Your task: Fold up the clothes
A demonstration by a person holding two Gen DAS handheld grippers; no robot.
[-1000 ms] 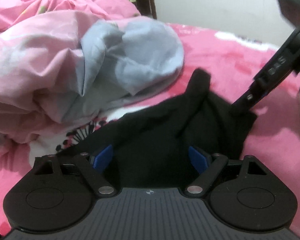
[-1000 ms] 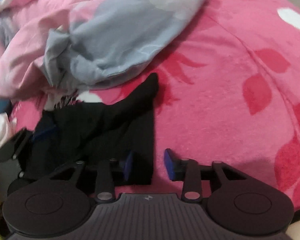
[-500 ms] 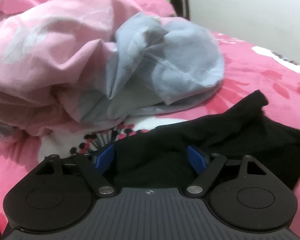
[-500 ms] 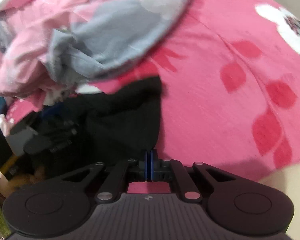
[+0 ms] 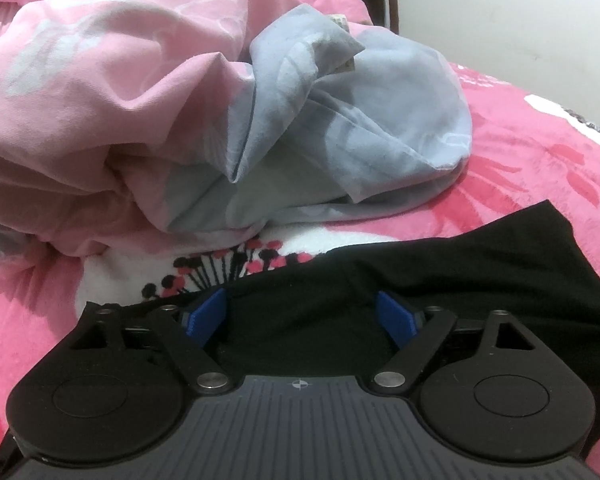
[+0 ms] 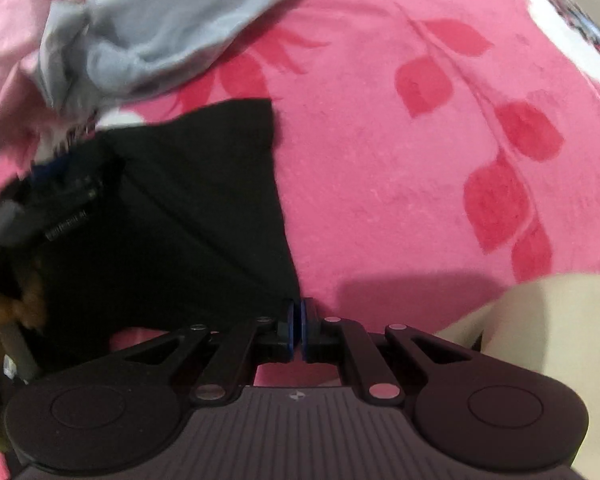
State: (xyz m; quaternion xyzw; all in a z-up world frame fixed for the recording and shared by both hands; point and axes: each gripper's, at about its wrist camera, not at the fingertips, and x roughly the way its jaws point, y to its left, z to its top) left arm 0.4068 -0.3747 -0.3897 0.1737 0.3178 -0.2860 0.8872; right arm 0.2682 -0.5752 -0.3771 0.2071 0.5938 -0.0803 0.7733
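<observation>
Right gripper (image 6: pixel 298 330) pinches the limp black garment (image 6: pixel 172 216) at its lower-centre corner; left gripper (image 5: pixel 304 316) gapes (cloth between, ungripped).

Soft, even indoor light falls on both views, moderately bright and without glare. The black garment (image 5: pixel 480 272) reads as a nearly featureless dark mass, its folds barely visible. A soft shadow lies on the pink blanket (image 6: pixel 420 292) just ahead of the right hand-held gripper (image 6: pixel 299 330). The right view is motion-blurred, most at its left edge, while the left view is sharper. Fisheye distortion bends both pictures at the edges, with dark corners
</observation>
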